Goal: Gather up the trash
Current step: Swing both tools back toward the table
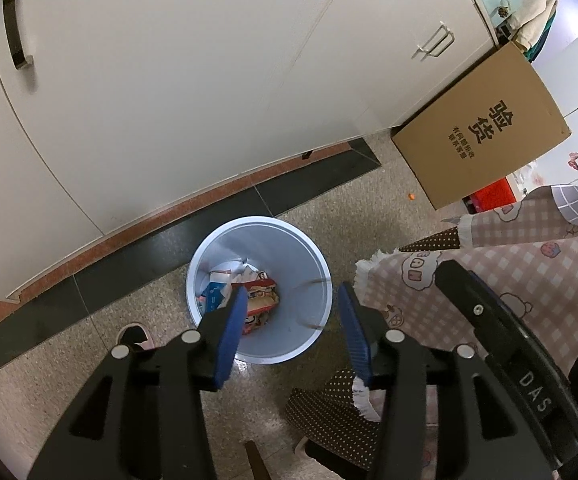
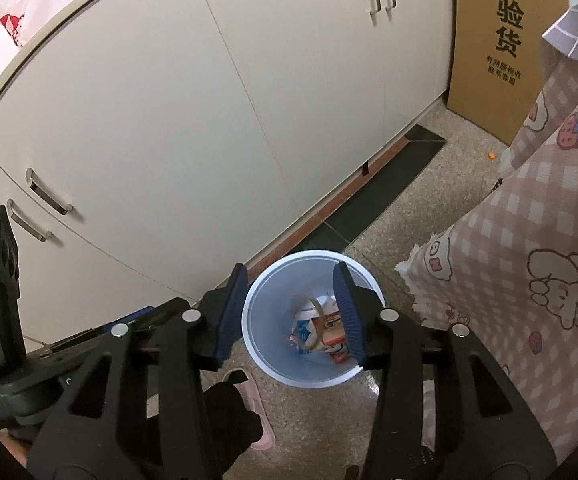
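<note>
A pale blue wastebasket [image 1: 259, 236] stands on the speckled floor [image 1: 49, 392], and everything else here sits around it. Down at its bottom lies the trash [image 1: 249, 294]: crumpled wrappers, a blue-and-white carton and a red-and-orange snack packet, heaped together. Both tools hang above the bin's mouth. The left gripper [image 1: 291, 330] has its blue-padded fingers spread wide with nothing between them, and the right gripper [image 2: 291, 312] is spread just as wide, also with nothing in it, the bin showing through the gap. Just behind the wastebasket runs a dark tile strip with a reddish band along the foot of the cream cabinets [image 1: 169, 80], whose metal handles show on the doors. To the bin's right hangs a pink checked tablecloth [image 2: 529, 260] printed with cartoon animals, its fringed edge close to the rim. Farther back on that same side, a flat brown cardboard box [image 1: 485, 128] with black Chinese characters leans against the cabinet end, and a tiny orange scrap [image 1: 411, 197] lies on the floor near it. On the near left of the bin a pink slipper [image 2: 253, 400] rests on the floor.
</note>
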`<state>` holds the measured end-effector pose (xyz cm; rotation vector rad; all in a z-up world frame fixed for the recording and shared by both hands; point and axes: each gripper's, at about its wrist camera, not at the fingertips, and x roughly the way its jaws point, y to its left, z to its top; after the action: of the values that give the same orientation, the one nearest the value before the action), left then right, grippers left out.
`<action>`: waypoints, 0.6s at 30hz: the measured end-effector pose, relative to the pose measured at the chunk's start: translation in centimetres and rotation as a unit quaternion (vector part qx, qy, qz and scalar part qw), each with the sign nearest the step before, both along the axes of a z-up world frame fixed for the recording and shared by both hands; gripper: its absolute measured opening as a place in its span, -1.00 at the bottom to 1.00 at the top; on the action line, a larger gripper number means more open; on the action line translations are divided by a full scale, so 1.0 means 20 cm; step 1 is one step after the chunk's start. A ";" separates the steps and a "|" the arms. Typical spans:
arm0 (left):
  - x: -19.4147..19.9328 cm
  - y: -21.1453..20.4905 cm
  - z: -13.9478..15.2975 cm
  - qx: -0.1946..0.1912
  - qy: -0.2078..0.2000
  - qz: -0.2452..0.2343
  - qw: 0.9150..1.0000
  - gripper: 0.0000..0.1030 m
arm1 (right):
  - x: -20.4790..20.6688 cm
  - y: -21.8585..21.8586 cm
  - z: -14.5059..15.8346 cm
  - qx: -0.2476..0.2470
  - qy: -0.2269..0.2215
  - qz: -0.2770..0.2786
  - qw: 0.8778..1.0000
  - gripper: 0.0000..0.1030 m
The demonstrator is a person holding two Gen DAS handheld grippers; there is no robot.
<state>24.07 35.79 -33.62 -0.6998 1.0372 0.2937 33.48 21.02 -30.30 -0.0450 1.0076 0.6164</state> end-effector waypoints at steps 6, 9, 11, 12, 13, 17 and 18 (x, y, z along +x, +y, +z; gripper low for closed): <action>-0.02 -0.01 0.07 -0.007 -0.012 0.002 1.000 -0.10 | -0.05 -0.02 0.05 -0.011 -0.011 0.007 1.000 -0.14; -0.04 -0.04 0.15 0.000 -0.026 0.007 1.000 -0.10 | -0.10 -0.04 0.13 -0.014 -0.030 0.011 0.999 -0.14; -0.07 -0.06 0.24 0.005 -0.044 0.011 0.999 -0.10 | -0.13 -0.06 0.21 -0.015 -0.051 0.012 0.999 -0.14; -0.08 -0.07 0.27 0.007 -0.050 0.013 0.999 -0.10 | -0.14 -0.07 0.24 -0.014 -0.057 0.013 0.998 -0.14; -0.10 -0.08 0.33 0.012 -0.062 0.018 0.998 -0.10 | -0.17 -0.08 0.29 -0.009 -0.065 0.015 0.998 -0.14; -0.19 -0.13 0.56 0.032 -0.107 0.032 0.993 -0.10 | -0.27 -0.17 0.54 0.019 -0.106 0.014 0.994 -0.14; -0.21 -0.15 0.62 0.040 -0.121 0.035 0.991 -0.10 | -0.29 -0.20 0.60 0.027 -0.116 0.013 0.993 -0.14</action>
<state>19.86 32.80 -21.13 -0.6825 0.7682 0.3020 27.67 17.07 -18.34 -0.0796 0.7650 0.6460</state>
